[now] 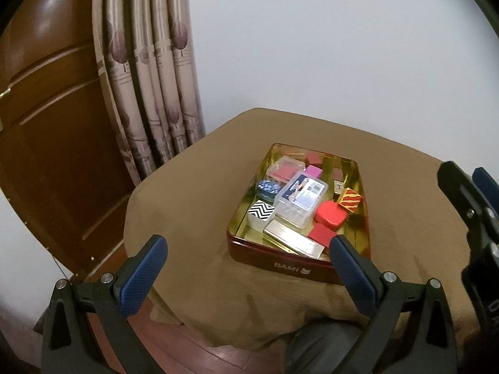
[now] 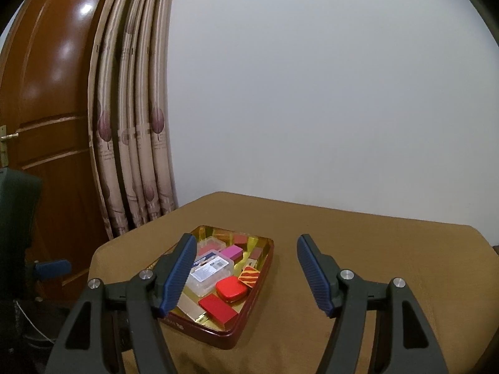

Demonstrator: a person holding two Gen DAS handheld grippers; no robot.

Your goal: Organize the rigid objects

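Observation:
A dark red tin [image 1: 280, 263] with a gold inside sits on a brown-covered table [image 1: 193, 193]. It holds several small boxes: a clear plastic case [image 1: 301, 198], a rounded red box [image 1: 330, 213], a zigzag black-and-white box [image 1: 261, 210], a gold bar box [image 1: 293, 241], a red-and-gold striped box [image 1: 351, 199]. My left gripper [image 1: 248, 244] is open and empty, held back from the tin's near wall. My right gripper [image 2: 246, 244] is open and empty, above the table just right of the tin [image 2: 249, 318]; it also shows at the right edge of the left wrist view [image 1: 467, 205].
A wooden door [image 1: 46, 124] and beige curtains [image 1: 149, 78] stand to the left. A white wall [image 2: 312, 93] runs behind the table. Bare brown cloth [image 2: 374, 249] lies right of the tin. The table's near edge drops to a wooden floor [image 1: 187, 346].

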